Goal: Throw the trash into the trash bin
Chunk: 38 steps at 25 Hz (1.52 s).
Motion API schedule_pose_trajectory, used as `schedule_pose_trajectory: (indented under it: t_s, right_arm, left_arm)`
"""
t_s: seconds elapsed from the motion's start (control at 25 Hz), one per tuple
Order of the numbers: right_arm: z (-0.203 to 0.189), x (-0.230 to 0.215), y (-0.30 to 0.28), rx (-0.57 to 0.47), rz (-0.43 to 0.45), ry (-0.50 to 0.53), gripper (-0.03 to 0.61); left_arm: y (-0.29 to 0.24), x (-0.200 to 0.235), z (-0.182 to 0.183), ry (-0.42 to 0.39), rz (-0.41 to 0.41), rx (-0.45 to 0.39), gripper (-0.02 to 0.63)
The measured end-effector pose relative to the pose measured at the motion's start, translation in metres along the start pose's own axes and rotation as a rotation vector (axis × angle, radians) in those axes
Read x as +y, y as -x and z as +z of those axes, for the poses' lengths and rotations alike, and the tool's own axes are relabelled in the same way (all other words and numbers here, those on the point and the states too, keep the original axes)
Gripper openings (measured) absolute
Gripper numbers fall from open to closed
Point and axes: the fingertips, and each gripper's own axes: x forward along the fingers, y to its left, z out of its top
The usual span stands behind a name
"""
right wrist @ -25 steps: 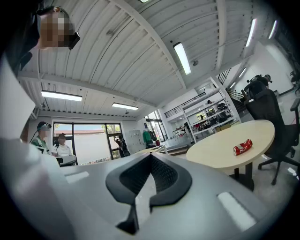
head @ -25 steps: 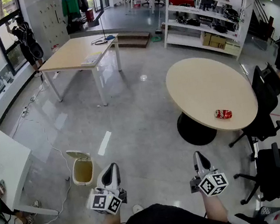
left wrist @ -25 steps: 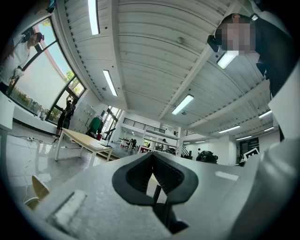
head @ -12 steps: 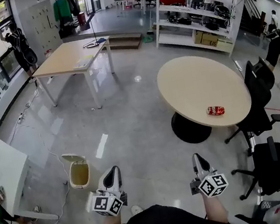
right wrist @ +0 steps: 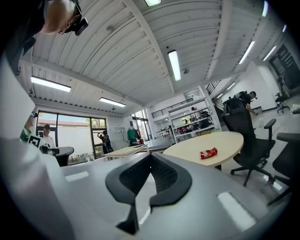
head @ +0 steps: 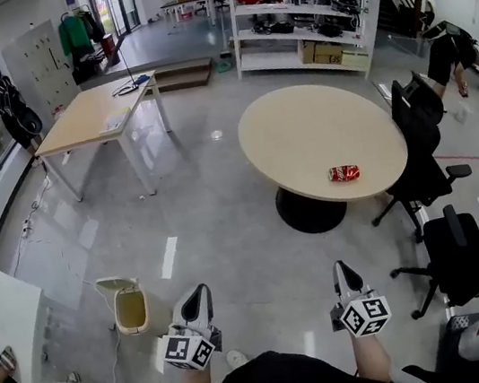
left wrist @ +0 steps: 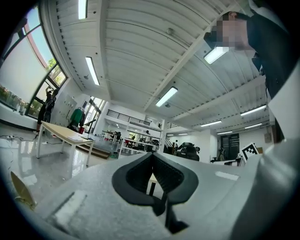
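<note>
The trash is a crushed red can [head: 343,173] lying on the round beige table [head: 301,121], near its right front edge. In the right gripper view the can [right wrist: 208,153] shows far ahead and to the right of the jaws. A small white trash bin [head: 130,306] with its lid up stands on the floor at the left. My left gripper [head: 200,291] is held low just right of the bin, shut and empty. My right gripper [head: 340,269] is level with it, pointing toward the table, its tips [right wrist: 150,157] meeting with nothing between them. The left tips [left wrist: 151,157] also meet.
Two black office chairs [head: 418,142] [head: 468,252] stand right of the round table. A rectangular desk [head: 90,115] is at the far left, a white table corner [head: 12,324] and floor cables [head: 99,382] at the near left, shelving [head: 302,21] at the back.
The round table with the can has shifted left and up in the head view, and the bin has slid lower. Both grippers keep the same place in the view, still shut.
</note>
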Motion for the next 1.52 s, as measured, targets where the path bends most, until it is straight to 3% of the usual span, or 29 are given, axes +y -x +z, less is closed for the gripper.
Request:
schedule_pose_trajectory:
  t_s: [0.4,0.64,1.08,1.52]
  right_arm:
    - [0.001,-0.053,0.078,-0.028,-0.120,-0.014,0.005]
    - [0.002,-0.100,0.152,-0.049,-0.263,-0.023,0.005]
    - [0.015,-0.166,0.306,-0.143,-0.611,-0.030,0.005]
    - [0.003,-0.159,0.418,-0.222,-0.958,-0.055,0.005]
  left_arm:
    - [-0.025,-0.059,-0.006,-0.031,-0.127,0.011,0.001]
    - [-0.040,-0.122,-0.032,-0.010,-0.239,0.070,0.000]
    - [-0.099,-0.266,-0.066,0.029,-0.600,0.118,0.000]
    - [-0.128,-0.363,-0.108,0.099,-0.921,0.201,0.002]
